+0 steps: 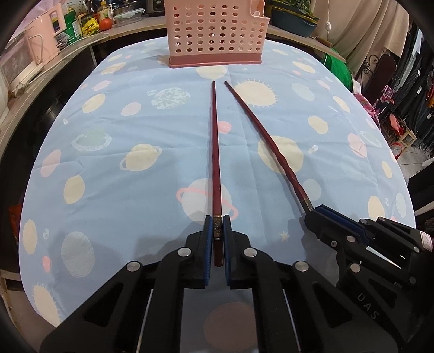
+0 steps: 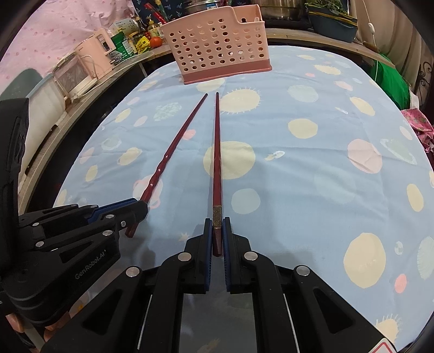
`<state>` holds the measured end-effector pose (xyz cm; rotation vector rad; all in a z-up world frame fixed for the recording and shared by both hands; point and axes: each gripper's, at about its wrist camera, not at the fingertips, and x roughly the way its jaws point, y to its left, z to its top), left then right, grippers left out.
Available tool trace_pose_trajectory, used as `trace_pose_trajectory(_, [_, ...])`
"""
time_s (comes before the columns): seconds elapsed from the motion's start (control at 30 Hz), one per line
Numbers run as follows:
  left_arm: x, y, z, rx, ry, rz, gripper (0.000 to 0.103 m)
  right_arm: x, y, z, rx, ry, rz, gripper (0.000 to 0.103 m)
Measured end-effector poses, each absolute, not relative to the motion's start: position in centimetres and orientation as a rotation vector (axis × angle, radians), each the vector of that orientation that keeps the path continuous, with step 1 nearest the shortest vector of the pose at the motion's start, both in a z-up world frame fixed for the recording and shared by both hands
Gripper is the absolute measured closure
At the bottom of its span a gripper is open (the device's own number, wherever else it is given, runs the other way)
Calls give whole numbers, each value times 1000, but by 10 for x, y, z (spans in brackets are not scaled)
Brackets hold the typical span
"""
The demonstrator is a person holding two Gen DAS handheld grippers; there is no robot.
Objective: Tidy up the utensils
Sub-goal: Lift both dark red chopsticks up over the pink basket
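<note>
Two dark red chopsticks lie on the planet-print blue cloth, tips pointing toward a pink perforated utensil basket (image 1: 214, 30) (image 2: 219, 40) at the far side. My left gripper (image 1: 217, 220) (image 2: 143, 205) is shut on the thick end of the left chopstick (image 1: 216, 152) (image 2: 173, 152), blue pads pressed on its metal band. Beside it, my right gripper (image 2: 217, 221) (image 1: 312, 213) is shut on the end of the right chopstick (image 2: 217, 152) (image 1: 268, 138). The chopstick tips nearly meet in front of the basket.
A wooden counter curves behind the table with a pink appliance (image 2: 100, 51), bottles, packets and a tomato (image 1: 105, 24). A dark planter (image 2: 333, 24) stands at the back right. Green cloth and clothing racks (image 1: 407, 89) lie beyond the right edge.
</note>
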<state>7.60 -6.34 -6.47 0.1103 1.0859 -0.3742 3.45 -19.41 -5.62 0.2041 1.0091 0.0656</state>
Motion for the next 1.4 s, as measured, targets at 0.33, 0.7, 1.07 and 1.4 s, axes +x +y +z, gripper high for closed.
trace_pose_trajectory(0.33, [74, -50, -14, 54, 985, -371, 96, 30, -197, -3, 211, 887, 82, 96])
trace_pose_trajectory(0.7, [101, -33, 63, -29, 837, -357, 96, 50, -229, 77, 256, 696, 71, 96])
trace_pose_trajectory(1.07, [149, -31, 116, -61, 721, -330, 96, 94, -246, 121, 276, 589, 76, 96])
trace_pose_trajectory(1.4, [191, -32, 169, -87, 613, -317, 96, 140, -262, 166, 315, 498, 102, 96])
